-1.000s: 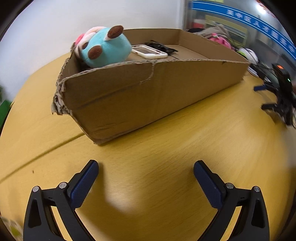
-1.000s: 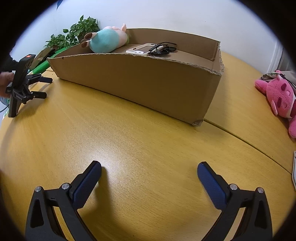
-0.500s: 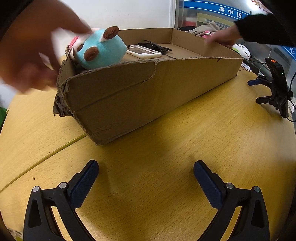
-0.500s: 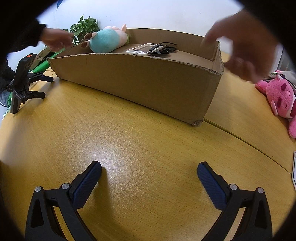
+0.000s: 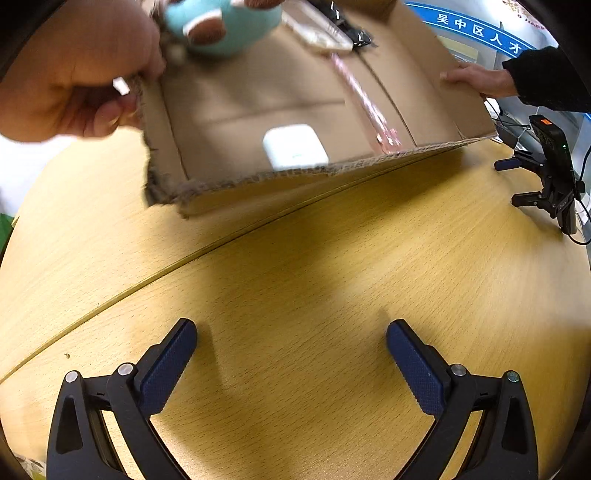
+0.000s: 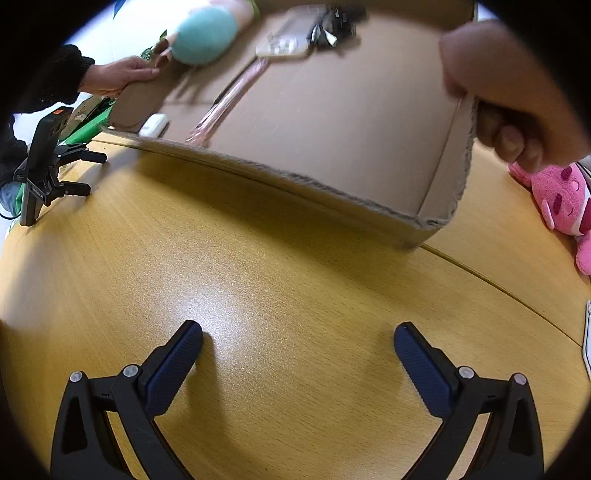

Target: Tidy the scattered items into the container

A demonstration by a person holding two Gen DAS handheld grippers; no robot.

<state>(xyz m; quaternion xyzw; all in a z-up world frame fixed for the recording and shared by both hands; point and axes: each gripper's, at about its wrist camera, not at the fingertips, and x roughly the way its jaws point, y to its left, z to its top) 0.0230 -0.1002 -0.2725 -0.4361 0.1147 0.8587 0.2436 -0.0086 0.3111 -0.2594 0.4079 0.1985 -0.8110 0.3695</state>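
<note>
A person's hands [image 5: 74, 74] [image 6: 509, 85] grip both ends of the cardboard box [image 5: 258, 92] [image 6: 332, 110] and tilt its open top toward me. Inside lie a teal plush [image 5: 221, 22] [image 6: 203, 35], a white earbud case [image 5: 295, 147] [image 6: 153, 123] against the lower wall, a pink stick [image 5: 365, 99], a flat phone-like item [image 5: 317, 33] and a black tangle [image 6: 340, 22]. My left gripper [image 5: 291, 332] rests open on the yellow table [image 5: 332, 277], in front of the box. My right gripper [image 6: 297, 332] stands open too, holding nothing.
A pink plush [image 6: 557, 199] lies on the table at the far right, outside the box. A seam runs across the tabletop [image 6: 498, 284]. Green leaves [image 6: 88, 125] show behind the box's left end. A glass wall with a blue sign [image 5: 476, 29] stands behind.
The hands that reached in have taken hold of the box ends and tipped it up toward me, so its inside now shows. Both grippers have stayed still on the table.
</note>
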